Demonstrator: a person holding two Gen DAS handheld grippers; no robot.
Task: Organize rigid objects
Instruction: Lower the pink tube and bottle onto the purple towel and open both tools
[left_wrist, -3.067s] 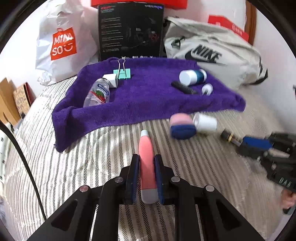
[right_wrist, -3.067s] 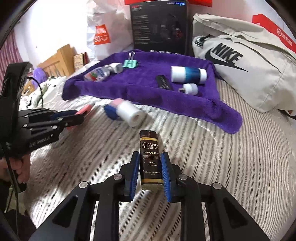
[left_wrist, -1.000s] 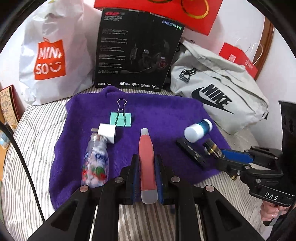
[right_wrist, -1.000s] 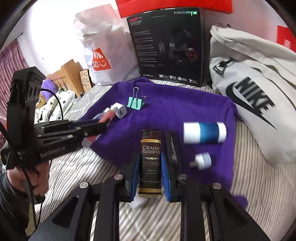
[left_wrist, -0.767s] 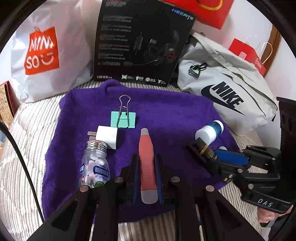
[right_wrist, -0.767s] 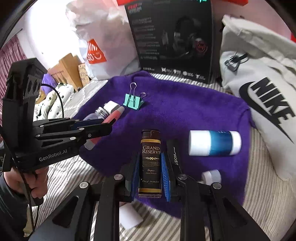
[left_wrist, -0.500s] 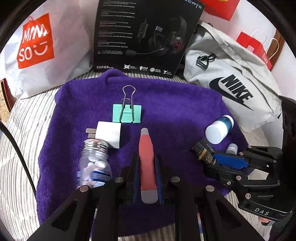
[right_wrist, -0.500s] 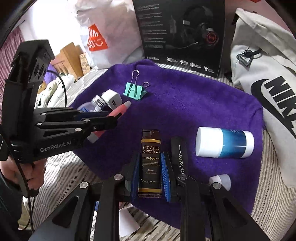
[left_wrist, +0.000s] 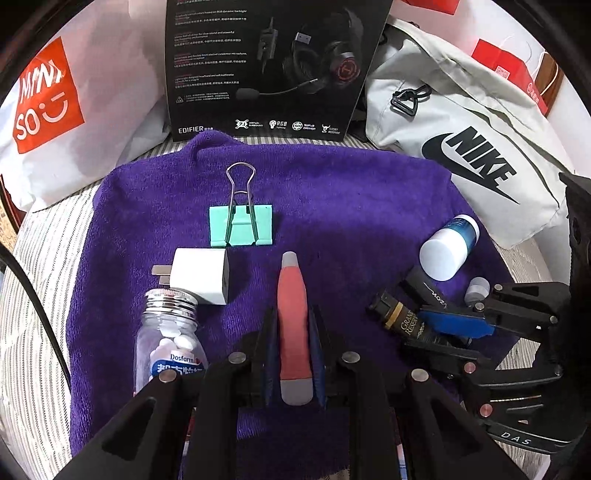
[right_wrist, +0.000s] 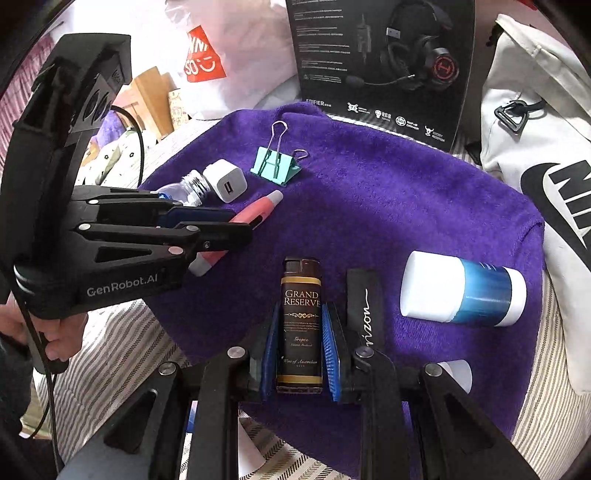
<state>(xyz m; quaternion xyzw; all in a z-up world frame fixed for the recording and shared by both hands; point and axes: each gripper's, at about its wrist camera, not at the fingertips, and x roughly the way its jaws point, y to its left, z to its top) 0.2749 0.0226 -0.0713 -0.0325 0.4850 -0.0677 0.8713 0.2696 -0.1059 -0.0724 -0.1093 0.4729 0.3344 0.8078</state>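
Meanwhile, on the purple towel (left_wrist: 351, 192), a pill bottle (left_wrist: 168, 343) and white charger (left_wrist: 201, 275) lie at lower left of the left wrist view, beside the left gripper (left_wrist: 293, 354) pinching a pink tube (left_wrist: 293, 314) at bottom centre. At centre right, the right gripper (right_wrist: 301, 350) clamps a dark Grand Reserve lighter (right_wrist: 301, 317) beside a blue-and-white bottle (right_wrist: 461, 293).

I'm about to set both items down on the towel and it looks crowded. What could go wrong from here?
The dark bottle in the right hand-held gripper sits right beside the black bar; lowering it may knock that. The pink tube in the left hand-held gripper is close to the pill bottle and charger, so it could nudge them.
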